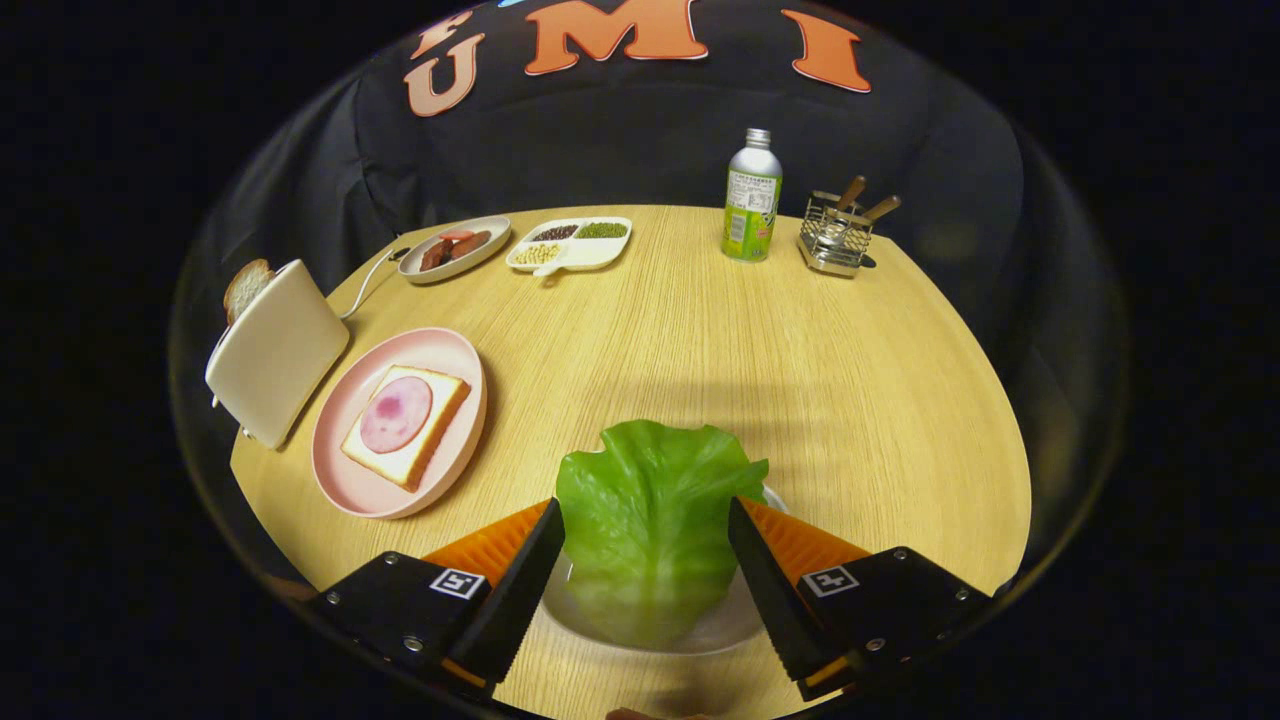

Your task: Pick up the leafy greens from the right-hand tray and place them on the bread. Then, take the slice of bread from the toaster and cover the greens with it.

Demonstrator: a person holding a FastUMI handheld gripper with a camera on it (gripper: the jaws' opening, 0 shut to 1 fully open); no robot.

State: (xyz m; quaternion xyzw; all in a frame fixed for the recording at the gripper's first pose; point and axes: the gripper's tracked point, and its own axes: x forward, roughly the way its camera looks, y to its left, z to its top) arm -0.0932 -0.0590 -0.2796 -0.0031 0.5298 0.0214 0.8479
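Green leafy greens [648, 520] lie on a pale tray [735, 625] on the wooden bench [800, 370], sitting between the fingers of the claw [647, 530]. Claw fingers stand apart, one on each side of the leaf; whether they touch it, cannot tell. Left of the leaf, a pink plate [345, 480] carries bread [420, 455] topped with a round slice of ham [396, 414]. Just beside the plate, further left, a cream toaster [278, 350] holds a slice of bread [246, 287]. Far side of bench: bottle [752, 196], wire caddy [835, 235], two food dishes.
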